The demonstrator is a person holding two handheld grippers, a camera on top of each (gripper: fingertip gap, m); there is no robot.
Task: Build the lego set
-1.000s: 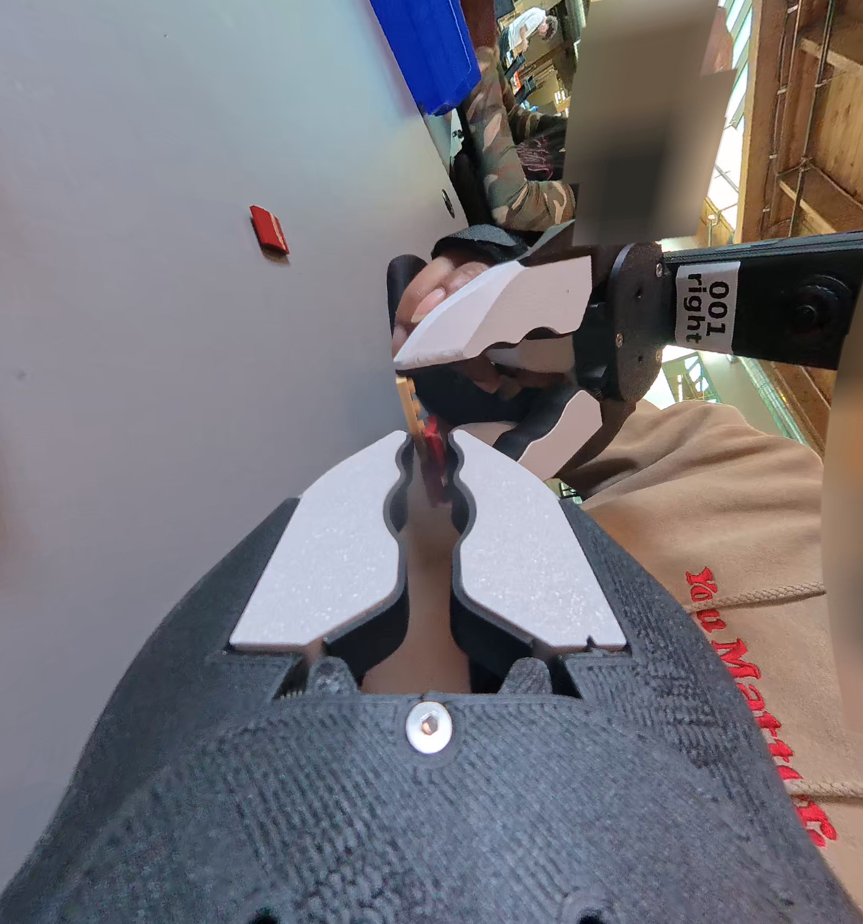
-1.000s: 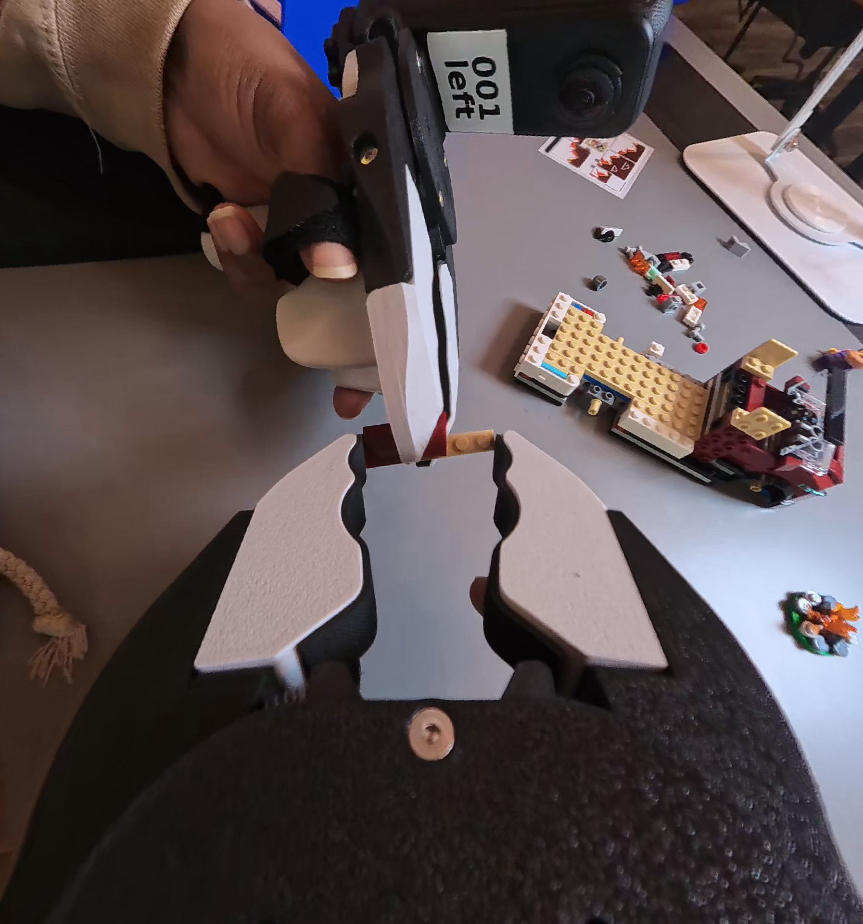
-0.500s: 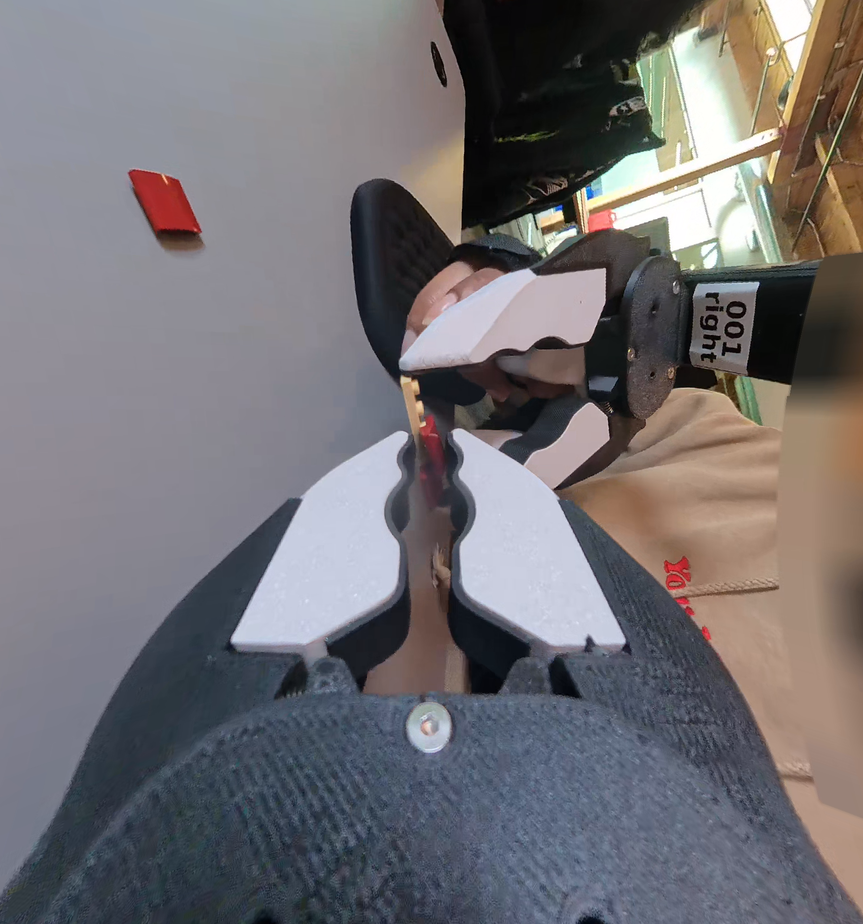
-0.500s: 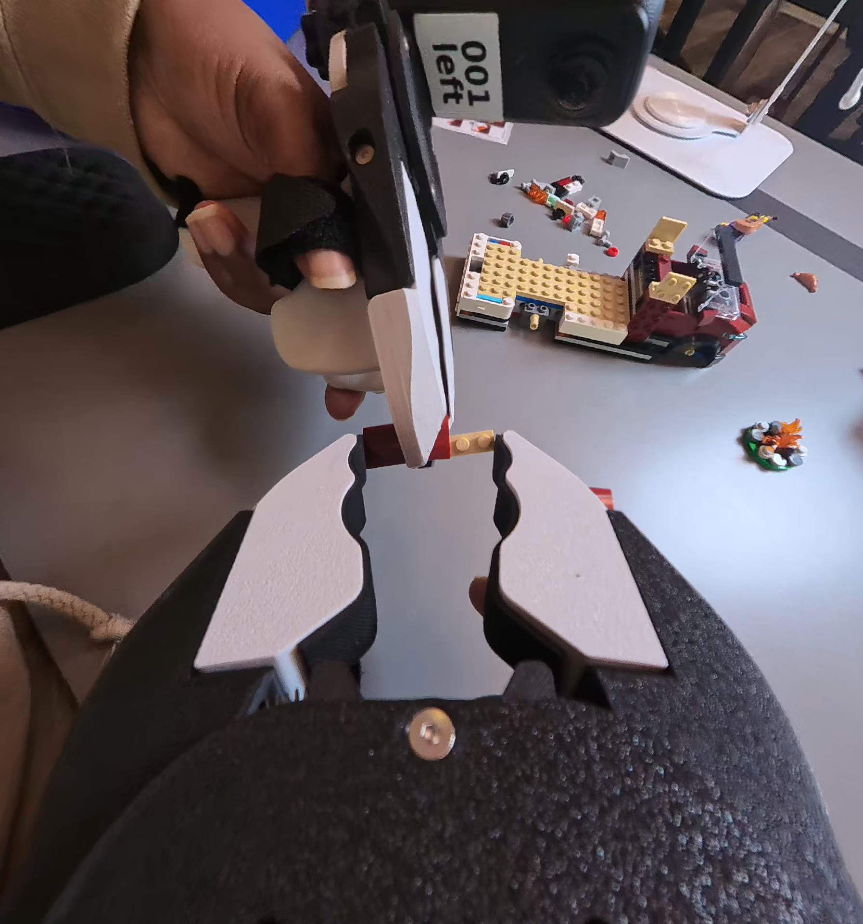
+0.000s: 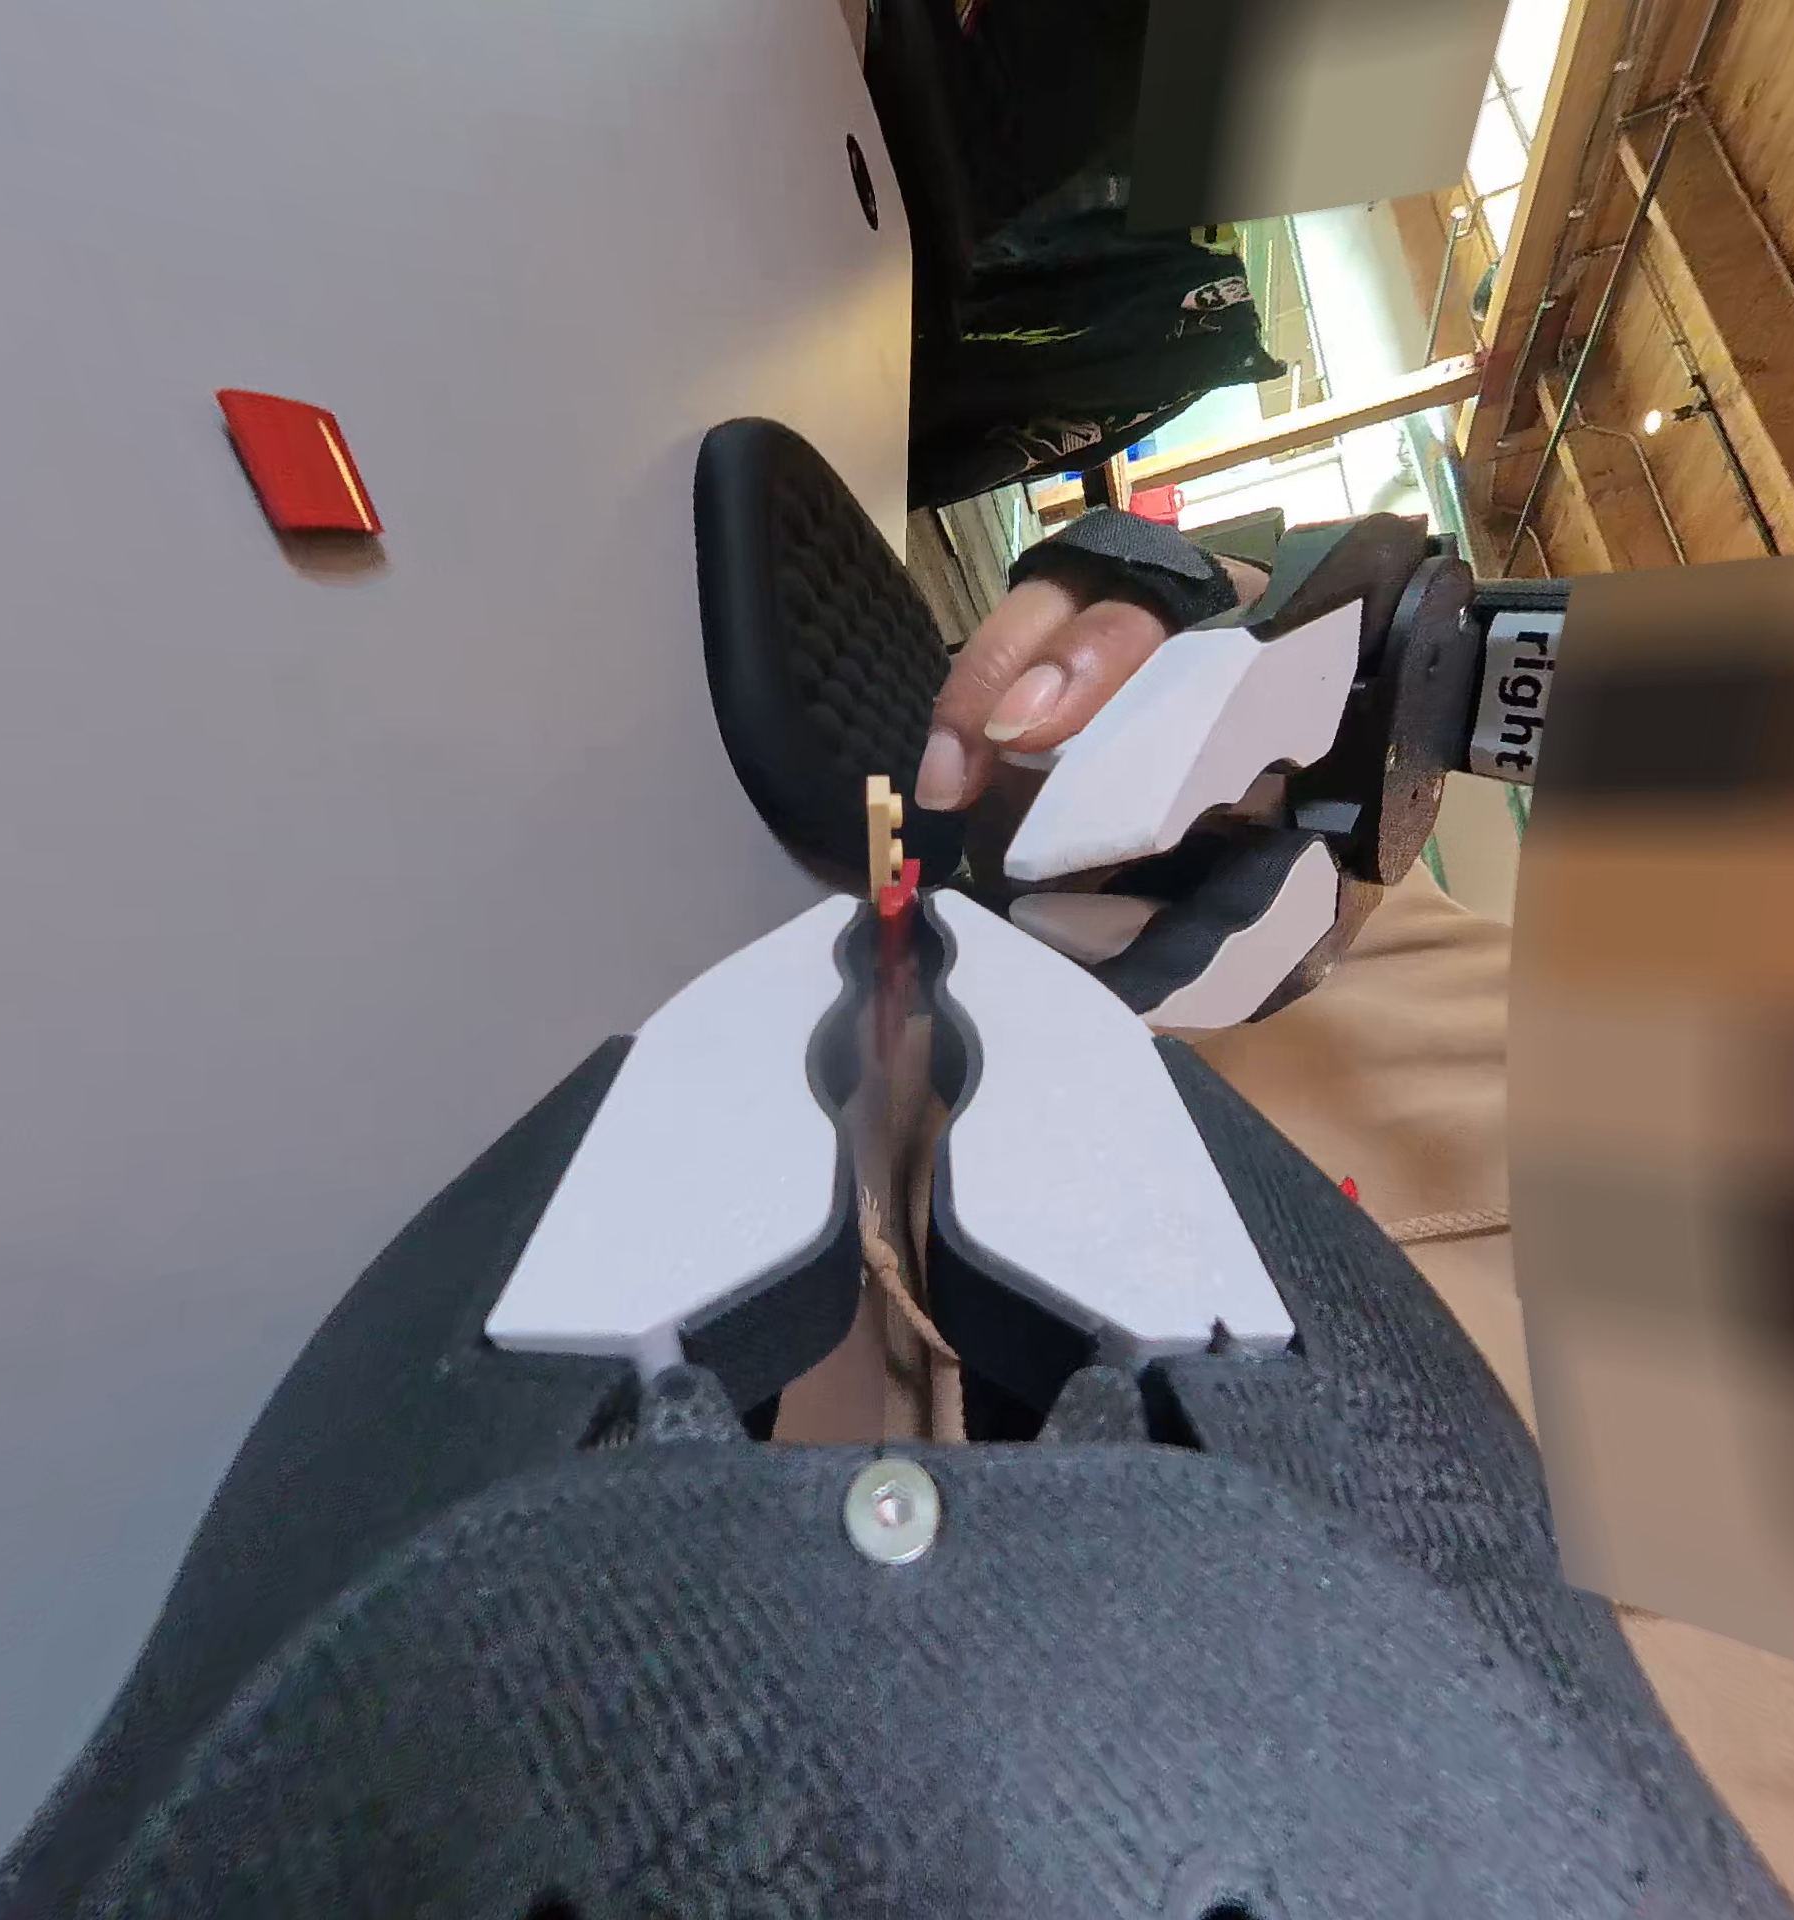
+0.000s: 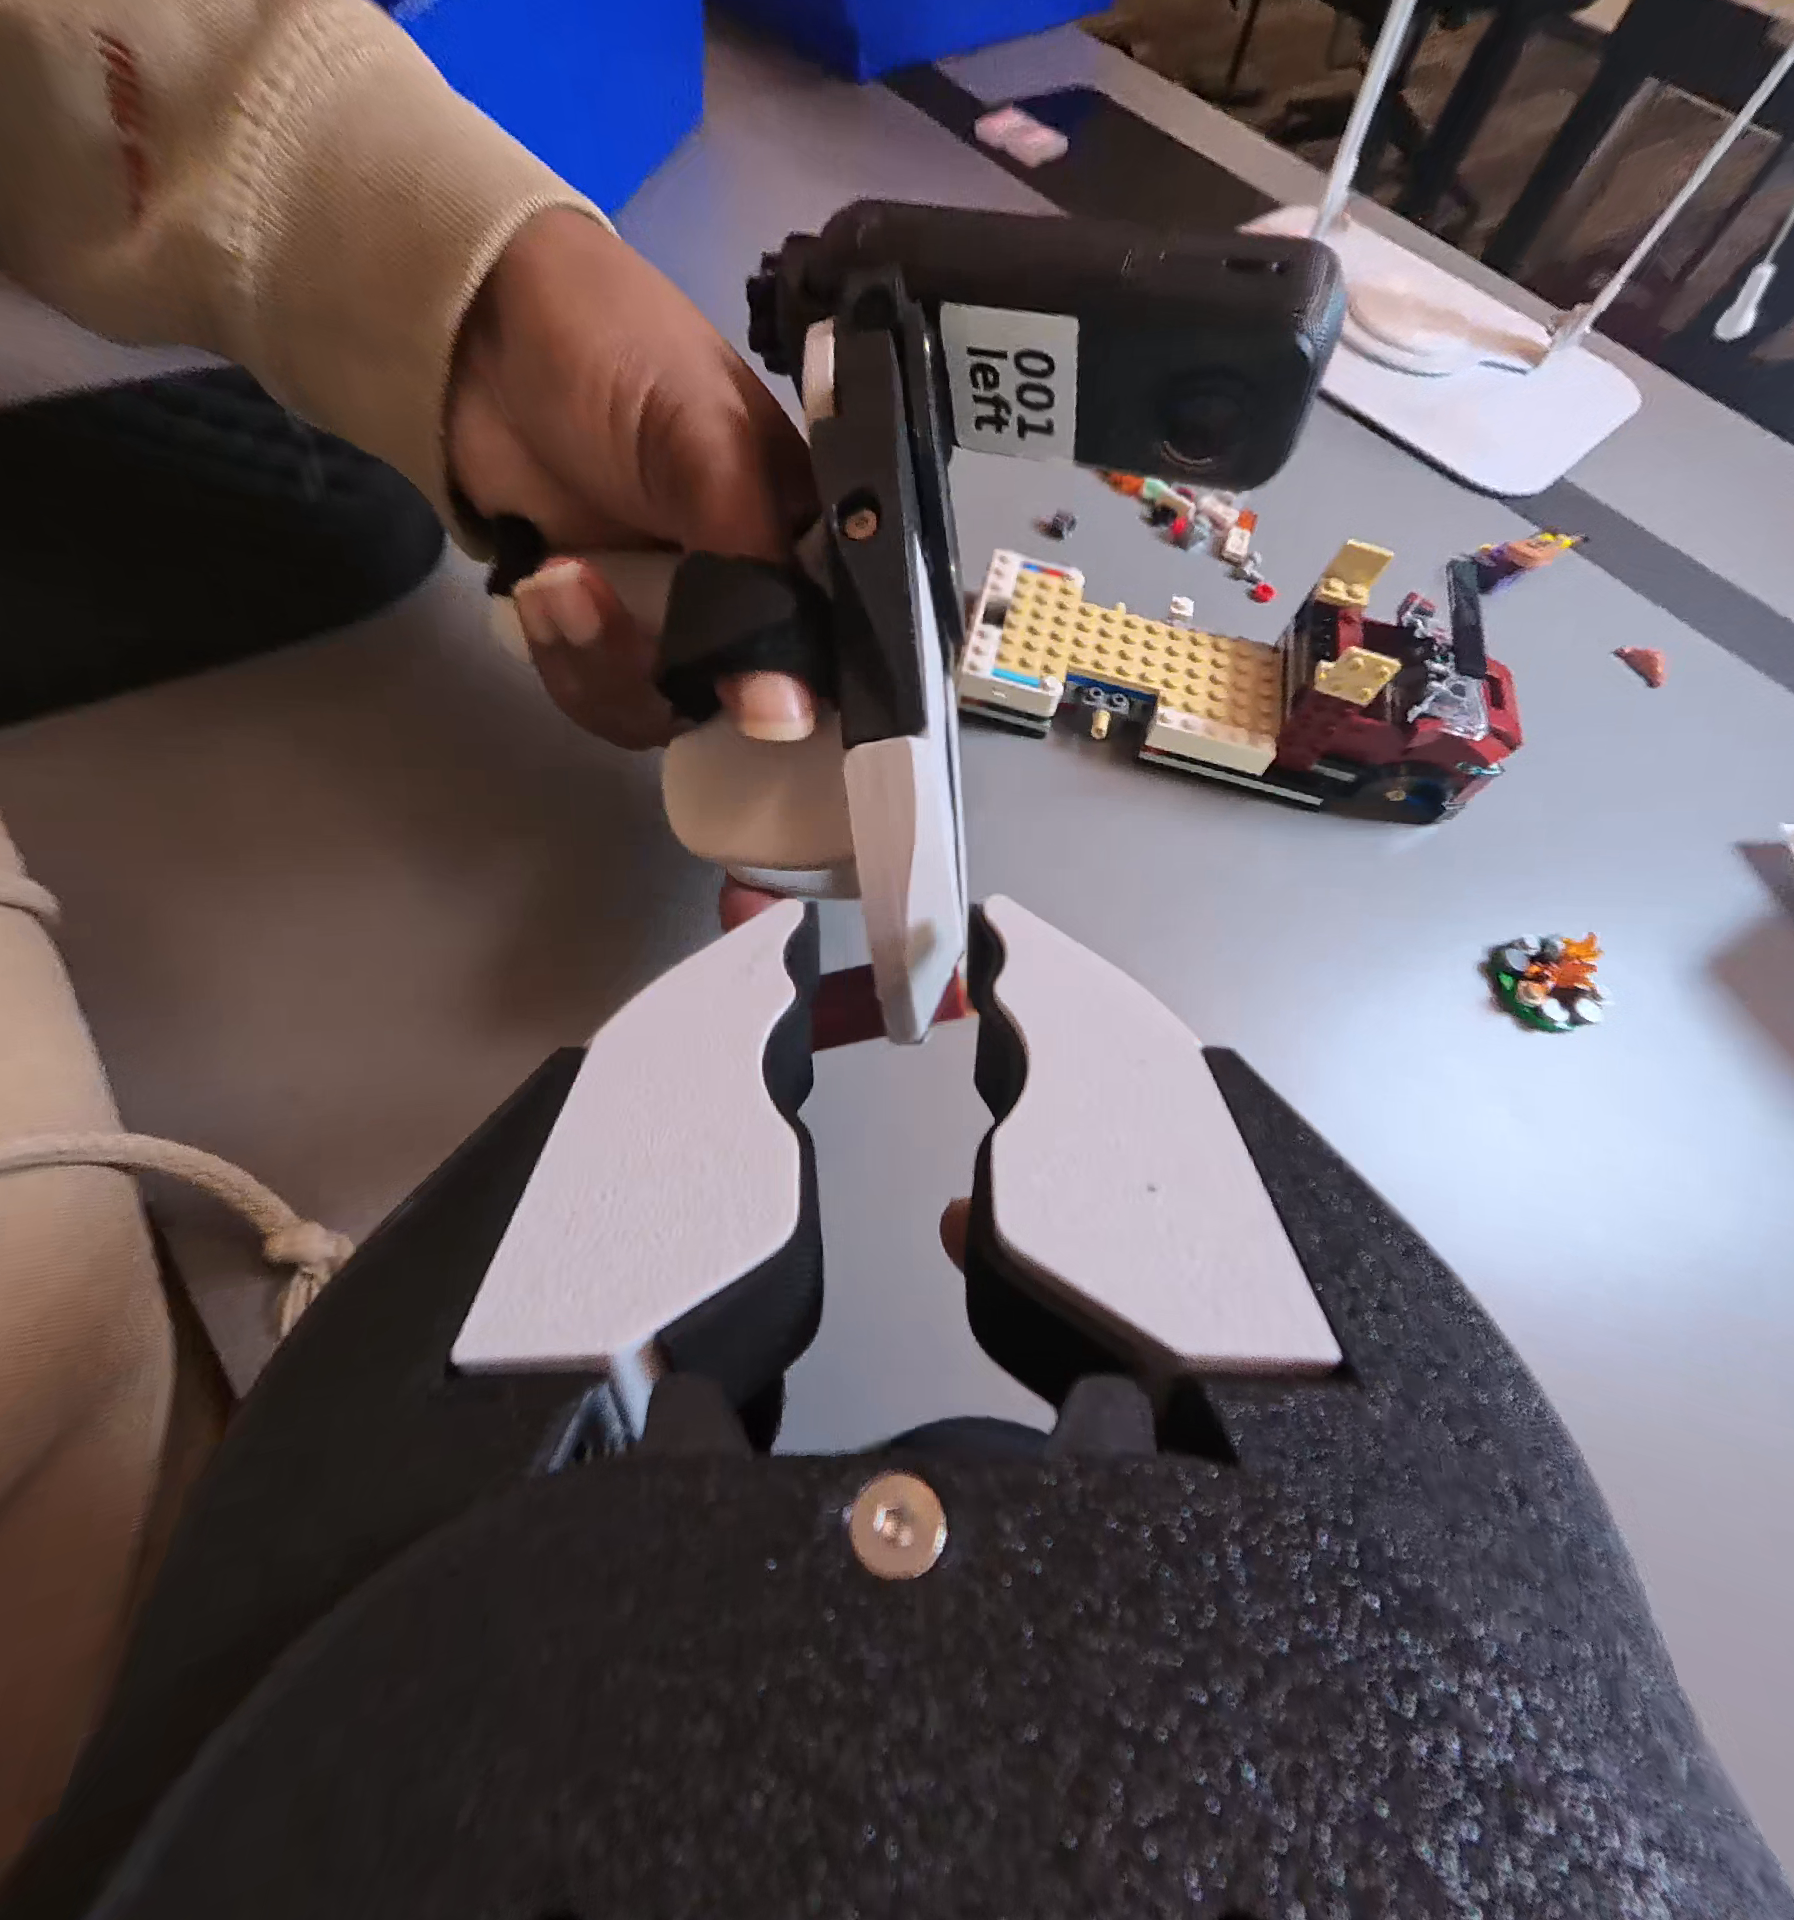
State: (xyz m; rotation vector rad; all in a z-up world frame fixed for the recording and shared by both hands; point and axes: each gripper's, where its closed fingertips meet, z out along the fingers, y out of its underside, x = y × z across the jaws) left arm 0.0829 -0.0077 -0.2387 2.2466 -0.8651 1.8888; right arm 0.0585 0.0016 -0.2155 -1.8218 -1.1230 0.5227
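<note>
Meanwhile, left gripper [image 5: 898,906] pinches a thin studded brick piece [image 5: 891,871], red and tan; right gripper [image 6: 891,961] flanks it, contact unclear, above a smooth grey table [image 6: 1288,1039] near a brick truck [image 6: 1236,675].

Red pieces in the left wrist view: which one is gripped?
The red piece pinched in the left gripper, against a tan plate; the red tile lies loose on the table.

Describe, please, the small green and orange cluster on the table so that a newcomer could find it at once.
Start at the grey table and find the big tan and dark red brick-built truck. Nearer the camera and to the right of it, alone on bare tabletop, lies the small green and orange cluster. Unlike the scattered loose bits beyond the truck, it sits apart, a rounded green-edged clump topped with orange.
</note>
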